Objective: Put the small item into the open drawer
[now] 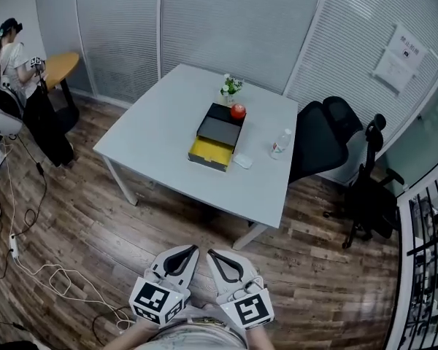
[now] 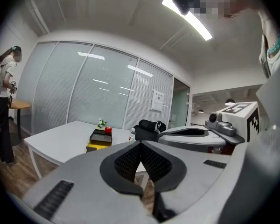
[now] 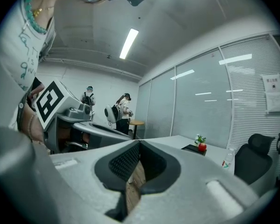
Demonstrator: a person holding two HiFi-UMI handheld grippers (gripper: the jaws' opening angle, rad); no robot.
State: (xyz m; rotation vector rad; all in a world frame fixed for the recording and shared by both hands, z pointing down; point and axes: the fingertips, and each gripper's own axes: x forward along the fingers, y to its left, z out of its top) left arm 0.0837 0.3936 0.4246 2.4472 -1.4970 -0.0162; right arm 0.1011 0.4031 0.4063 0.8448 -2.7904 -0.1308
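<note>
Small item (image 1: pixel 242 161) sits out on the table, white and flattish, just beside the right front corner of the open drawer (image 1: pixel 210 153) and not in it. Its long axis runs roughly along the table's near edge, tipping slightly down to the right in the head view. It is too small to tell which end leads.

Closest in, the left gripper (image 1: pixel 193 249) and right gripper (image 1: pixel 210 253) hang side by side low in the head view, well apart from the table. Both have their jaws pressed together, nothing between them, and only floor shows through the gaps behind the tips.

Under them there's dark wood-plank floor (image 1: pixel 95 217), with a pale cable (image 1: pixel 55 275) looping across it at the left.

Further out stands the light grey table (image 1: pixel 160 122), set cornerwise. On it a black drawer box (image 1: pixel 220 126) has its yellow drawer pulled out toward the near edge. A red ball (image 1: pixel 238 111) rests on the box's far end, a small potted plant (image 1: pixel 231 86) stands just behind it, and a clear bottle (image 1: pixel 280 144) stands upright to the right of the small item.

Two black office chairs (image 1: pixel 320 138) stand off the table's right side.

Far left, a person (image 1: pixel 11 53) stands by a round wooden table (image 1: pixel 63 65). Slatted blinds (image 1: pixel 226 20) close off the back, with a paper notice (image 1: pixel 399 58) pinned at the right.
</note>
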